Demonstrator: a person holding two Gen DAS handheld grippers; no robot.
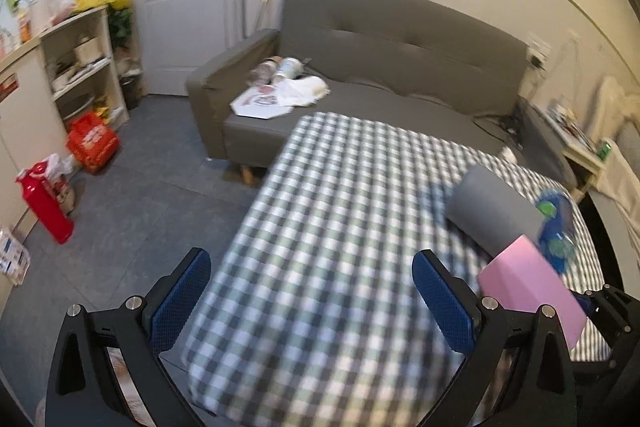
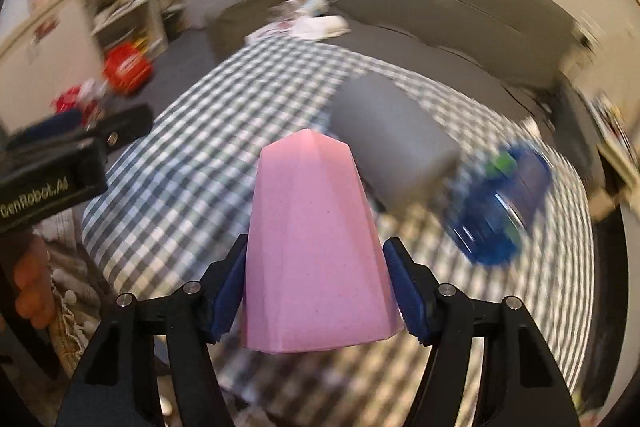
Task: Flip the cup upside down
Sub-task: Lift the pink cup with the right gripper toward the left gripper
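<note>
My right gripper (image 2: 314, 285) clamps one faceted pink plastic cup (image 2: 316, 247); my left gripper (image 1: 312, 301) gapes wide, holding nothing, above the checked table (image 1: 320, 207) with one grey cylinder (image 1: 490, 209).

Matt pink cup (image 2: 316, 247) — checked cloth (image 1: 320, 227) on table.

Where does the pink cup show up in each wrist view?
Left wrist view: pink cup at lower right, partly behind the left claw's right finger, below the grey cup.
Right wrist view: pink cup centre, clamped in the right claw.
Shared landmark: the grey cup on the checked tablecloth.
</note>
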